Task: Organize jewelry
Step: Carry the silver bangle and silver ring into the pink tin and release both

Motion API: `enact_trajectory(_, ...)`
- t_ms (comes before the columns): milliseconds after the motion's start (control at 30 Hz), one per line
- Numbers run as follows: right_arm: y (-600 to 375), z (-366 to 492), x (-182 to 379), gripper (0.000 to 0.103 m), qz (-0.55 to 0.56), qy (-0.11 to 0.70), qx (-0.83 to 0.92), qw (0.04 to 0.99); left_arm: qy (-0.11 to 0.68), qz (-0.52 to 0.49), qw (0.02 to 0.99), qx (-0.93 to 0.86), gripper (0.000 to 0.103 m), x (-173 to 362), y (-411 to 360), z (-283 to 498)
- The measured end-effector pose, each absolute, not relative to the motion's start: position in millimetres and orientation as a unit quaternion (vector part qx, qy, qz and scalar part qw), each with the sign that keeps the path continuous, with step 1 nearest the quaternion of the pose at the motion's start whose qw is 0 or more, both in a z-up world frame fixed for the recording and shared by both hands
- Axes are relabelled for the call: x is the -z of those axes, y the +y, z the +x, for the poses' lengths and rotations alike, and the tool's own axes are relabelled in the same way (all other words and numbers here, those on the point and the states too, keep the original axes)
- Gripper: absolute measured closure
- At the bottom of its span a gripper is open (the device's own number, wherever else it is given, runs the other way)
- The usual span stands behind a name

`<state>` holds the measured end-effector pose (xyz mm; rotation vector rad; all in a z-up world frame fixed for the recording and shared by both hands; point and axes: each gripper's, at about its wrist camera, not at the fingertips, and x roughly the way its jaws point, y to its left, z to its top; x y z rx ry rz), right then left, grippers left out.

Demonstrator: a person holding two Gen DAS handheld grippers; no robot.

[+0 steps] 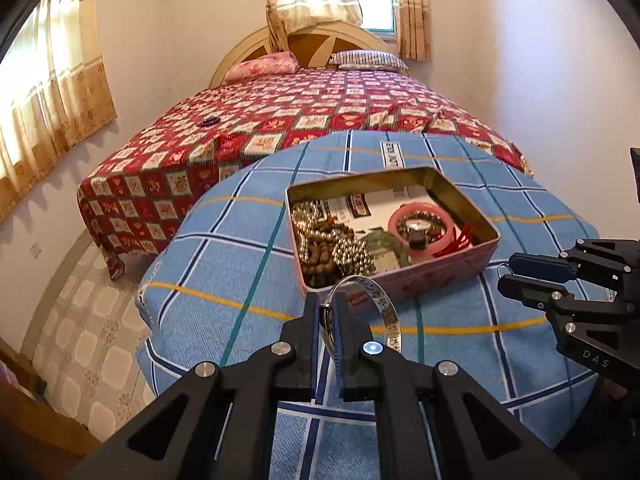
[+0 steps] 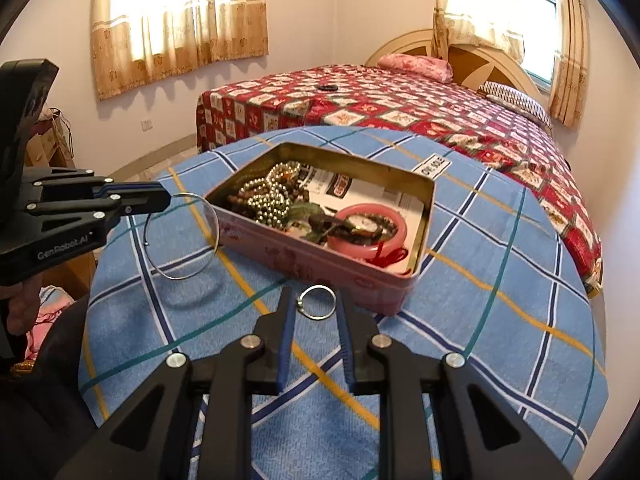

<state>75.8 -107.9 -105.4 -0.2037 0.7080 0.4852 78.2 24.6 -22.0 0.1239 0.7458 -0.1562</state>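
An open pink tin (image 1: 460, 268) (image 2: 320, 268) sits on a blue checked cloth and holds bead strings (image 1: 332, 244) (image 2: 272, 196), a pink bangle (image 1: 424, 224) (image 2: 372, 232) and a small watch. My left gripper (image 1: 327, 308) (image 2: 170, 198) is shut on a silver bangle (image 1: 380, 304) (image 2: 188, 236) and holds it above the cloth, just in front of the tin. My right gripper (image 2: 314, 300) (image 1: 506, 270) stands partly open around a small silver ring (image 2: 317, 302) near the tin's front wall; whether the pads touch the ring is unclear.
The blue checked cloth (image 1: 240, 280) (image 2: 480, 320) covers a round table. Behind it stands a bed with a red patterned cover (image 1: 280, 120) (image 2: 400, 100), with a dark bracelet (image 1: 210, 122) (image 2: 326, 88) lying on it. Curtained windows line the walls.
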Motion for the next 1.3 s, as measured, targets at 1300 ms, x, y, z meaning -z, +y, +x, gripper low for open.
enact_trajectory(1300,-117.3,122.2,72.7,0.080,-0.101,0.303,-0.220,0.922,0.320,0.080,0.941,0.075,0.097,-19.8,4.9,150.1)
